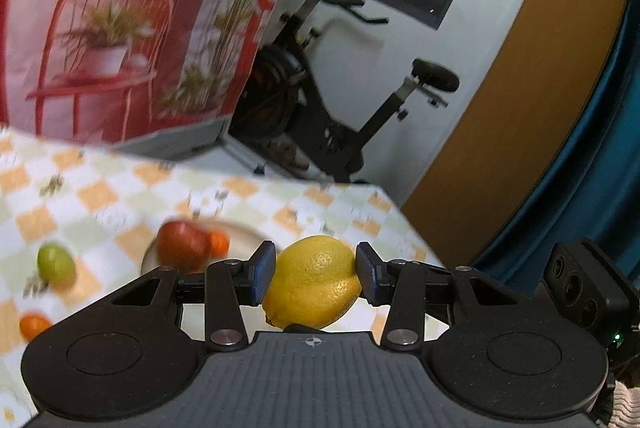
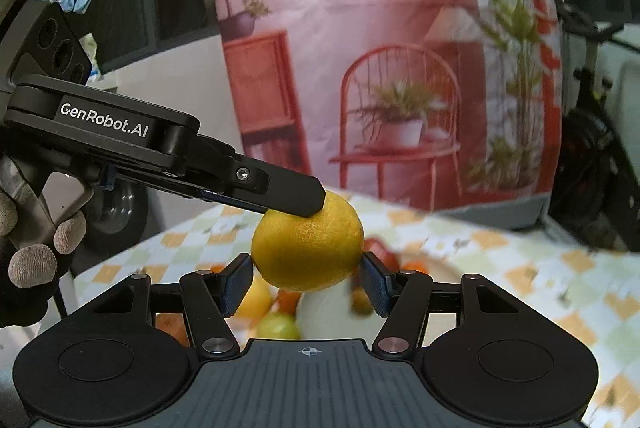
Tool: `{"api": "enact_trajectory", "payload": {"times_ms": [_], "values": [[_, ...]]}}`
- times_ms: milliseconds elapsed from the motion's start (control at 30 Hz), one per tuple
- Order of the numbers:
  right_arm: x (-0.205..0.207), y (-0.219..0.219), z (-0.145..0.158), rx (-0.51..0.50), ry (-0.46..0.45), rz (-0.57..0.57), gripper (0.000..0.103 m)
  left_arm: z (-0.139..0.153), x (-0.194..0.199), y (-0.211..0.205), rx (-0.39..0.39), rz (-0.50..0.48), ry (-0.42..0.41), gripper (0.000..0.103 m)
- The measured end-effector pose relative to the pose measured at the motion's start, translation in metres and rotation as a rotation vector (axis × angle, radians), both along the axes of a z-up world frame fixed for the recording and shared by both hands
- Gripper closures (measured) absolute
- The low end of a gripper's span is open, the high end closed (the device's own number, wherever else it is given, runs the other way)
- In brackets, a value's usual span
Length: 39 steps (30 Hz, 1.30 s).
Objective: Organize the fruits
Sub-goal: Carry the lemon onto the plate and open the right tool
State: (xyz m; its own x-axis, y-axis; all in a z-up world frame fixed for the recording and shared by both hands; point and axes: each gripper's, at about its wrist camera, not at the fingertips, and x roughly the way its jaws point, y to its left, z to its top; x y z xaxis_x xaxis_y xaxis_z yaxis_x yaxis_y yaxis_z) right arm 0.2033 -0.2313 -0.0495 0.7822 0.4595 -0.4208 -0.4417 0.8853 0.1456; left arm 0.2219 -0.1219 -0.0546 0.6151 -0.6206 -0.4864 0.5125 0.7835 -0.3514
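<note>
While two grippers — left gripper (image 1: 316, 274), right gripper (image 2: 307, 282) — clamp one lemon (image 1: 314, 282).

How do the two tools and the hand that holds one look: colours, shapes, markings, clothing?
Both tools are black, with two round discs on a ribbed grey body and hinged links ending in blue textured pads. The left tool carries white "GenRobot.AI" lettering on its side. The hand on its grip wears a dark glove with grey knitted fingertips.

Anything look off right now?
One lemon sits between both grippers: the left gripper clamps it, and the right gripper flanks it too, contact unclear. A green fruit and an orange lie loose on the tablecloth, off the plate.
</note>
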Motion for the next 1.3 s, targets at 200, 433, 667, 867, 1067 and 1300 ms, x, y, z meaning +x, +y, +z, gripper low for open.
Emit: {"api": "enact_trajectory", "payload": {"times_ms": [200, 433, 667, 867, 1067, 1300], "values": [[0.037, -0.016, 0.004, -0.051, -0.006, -0.011, 0.048, -0.005, 0.035, -0.02, -0.007, -0.016, 0.029, 0.057], [0.08, -0.036, -0.036, -0.009, 0.114, -0.022, 0.048, -0.044, 0.083, -0.035, 0.011, -0.005, 0.154, 0.057], [0.116, -0.052, -0.068, 0.044, 0.245, -0.044, 0.048, -0.068, 0.123, -0.044, 0.05, -0.001, 0.244, 0.057], [0.139, -0.059, -0.096, 0.047, 0.355, -0.074, 0.048, -0.092, 0.149, -0.049, 0.074, -0.007, 0.332, 0.057], [0.156, -0.06, -0.109, 0.025, 0.412, -0.107, 0.048, -0.105, 0.167, -0.049, 0.075, -0.015, 0.379, 0.058], [0.17, -0.056, -0.112, -0.008, 0.45, -0.136, 0.048, -0.111, 0.176, -0.05, 0.079, -0.021, 0.393, 0.06]]}}
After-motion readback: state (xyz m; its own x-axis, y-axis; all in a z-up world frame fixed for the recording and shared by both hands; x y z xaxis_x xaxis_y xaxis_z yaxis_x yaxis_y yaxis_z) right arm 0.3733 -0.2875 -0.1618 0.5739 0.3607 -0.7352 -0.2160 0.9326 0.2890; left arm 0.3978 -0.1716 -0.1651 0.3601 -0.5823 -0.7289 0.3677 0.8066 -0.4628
